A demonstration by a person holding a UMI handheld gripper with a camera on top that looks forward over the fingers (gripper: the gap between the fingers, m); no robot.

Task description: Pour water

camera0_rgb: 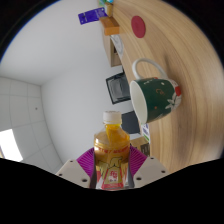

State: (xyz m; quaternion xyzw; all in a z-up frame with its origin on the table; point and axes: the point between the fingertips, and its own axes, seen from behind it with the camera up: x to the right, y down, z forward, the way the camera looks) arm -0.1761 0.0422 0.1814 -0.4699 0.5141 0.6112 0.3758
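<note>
Holding a small bottle [110, 150] with a yellow cap and a red-and-yellow label, clamped between the pink pads [84, 165] of the gripper [112, 172], jaws narrowed right onto its sides. Tipped so the cap points toward the dark green mug [157, 95], which sits just beyond it on the wooden counter [160, 35]. Cap looks to be on yet, and no stream visible, so probably nothing poured so far. Can't see into the mug from here, so no telling if anything's in it. Guessing the bottle is lined up for the pour and the actual tipping over the rim is what's left.

Counter is light wood with a rounded edge, whole view rolled sideways. Further along: a red round thing [137, 25], a purple item [93, 15], something dark and flat [120, 92] behind the mug. Plain white wall [60, 50], pale tiled floor [20, 110].
</note>
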